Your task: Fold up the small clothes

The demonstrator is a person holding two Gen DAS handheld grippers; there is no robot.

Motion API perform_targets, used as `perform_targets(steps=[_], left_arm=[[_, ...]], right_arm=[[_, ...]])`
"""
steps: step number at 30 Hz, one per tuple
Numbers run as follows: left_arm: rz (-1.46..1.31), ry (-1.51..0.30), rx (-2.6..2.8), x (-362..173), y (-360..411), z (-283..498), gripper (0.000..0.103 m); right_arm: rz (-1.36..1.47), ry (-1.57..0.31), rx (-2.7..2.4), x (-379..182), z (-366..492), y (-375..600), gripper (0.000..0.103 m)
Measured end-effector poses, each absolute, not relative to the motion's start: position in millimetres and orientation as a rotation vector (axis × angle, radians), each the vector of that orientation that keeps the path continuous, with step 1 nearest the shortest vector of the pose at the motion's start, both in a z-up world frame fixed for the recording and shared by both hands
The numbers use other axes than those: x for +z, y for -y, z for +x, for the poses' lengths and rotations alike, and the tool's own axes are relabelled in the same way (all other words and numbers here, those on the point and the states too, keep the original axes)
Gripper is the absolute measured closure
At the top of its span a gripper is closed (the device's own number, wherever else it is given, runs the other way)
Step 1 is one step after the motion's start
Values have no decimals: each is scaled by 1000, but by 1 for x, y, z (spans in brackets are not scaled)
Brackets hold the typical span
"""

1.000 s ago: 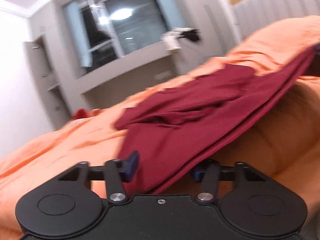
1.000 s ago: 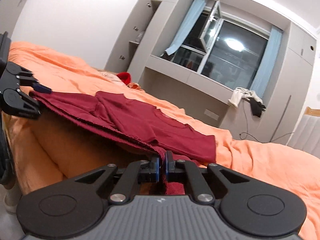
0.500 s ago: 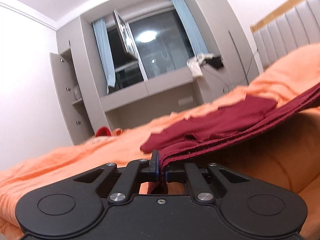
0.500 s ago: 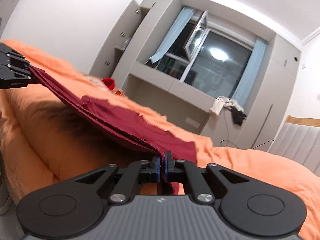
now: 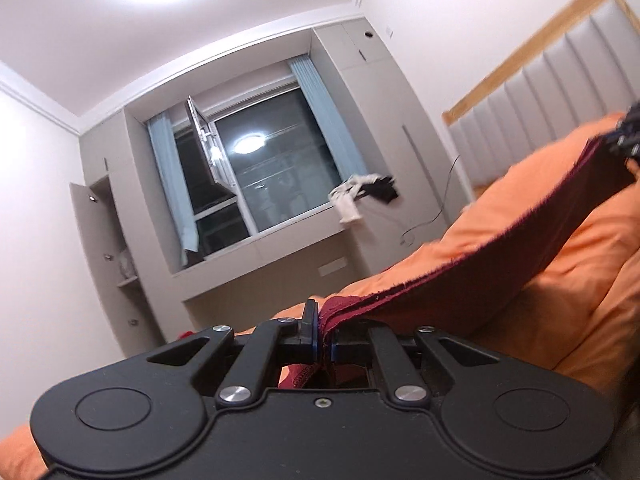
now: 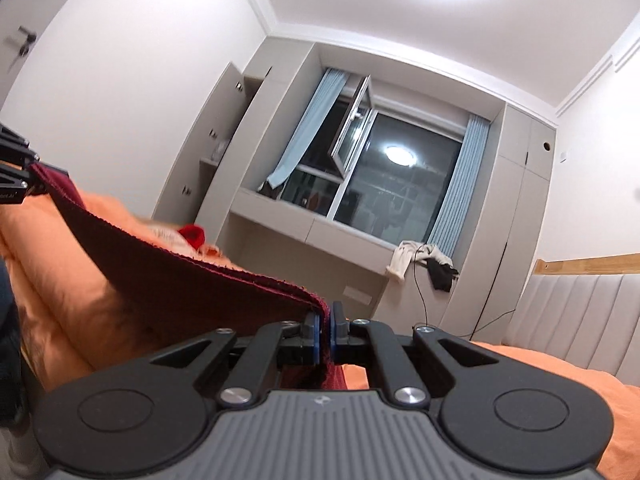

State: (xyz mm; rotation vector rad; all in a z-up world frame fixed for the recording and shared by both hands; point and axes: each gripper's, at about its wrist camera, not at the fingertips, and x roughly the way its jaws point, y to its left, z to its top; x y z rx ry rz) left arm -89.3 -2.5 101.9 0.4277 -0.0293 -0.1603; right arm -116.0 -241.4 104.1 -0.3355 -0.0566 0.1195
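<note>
A dark red garment [image 5: 500, 264] hangs stretched between my two grippers above the orange bed [image 5: 592, 280]. My left gripper [image 5: 324, 336] is shut on one end of its edge. My right gripper [image 6: 325, 332] is shut on the other end; the garment [image 6: 168, 276] sags away from it to the left. The right gripper shows at the far right edge of the left wrist view [image 5: 628, 136], the left gripper at the far left edge of the right wrist view [image 6: 16, 184]. Most of the cloth below the held edge is hidden.
A grey padded headboard [image 5: 560, 92] stands at the right. A window [image 6: 384, 184] with a sill carrying clothes [image 6: 424, 264] is at the back. A red item [image 6: 192, 236] lies at the bed's far side. Open grey cupboards [image 5: 108, 248] stand to the left.
My left gripper closed on the garment's edge. Both grippers then rose and tilted upward, lifting the garment off the bed and pulling it taut between them.
</note>
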Motion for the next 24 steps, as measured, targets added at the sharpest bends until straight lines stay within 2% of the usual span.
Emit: perform_targets(steps=[8,16,24], left_arm=[[409,39,-154,136,6,-44,97],[409,1,-102,158,17,79,96],[353,-158,-56,134,11,211,95]], right_arm=[[-387,127,118,129,-38,246,98],[-396,85,91,136,99,239,98],[-410,-50,81,101,217,223,98]])
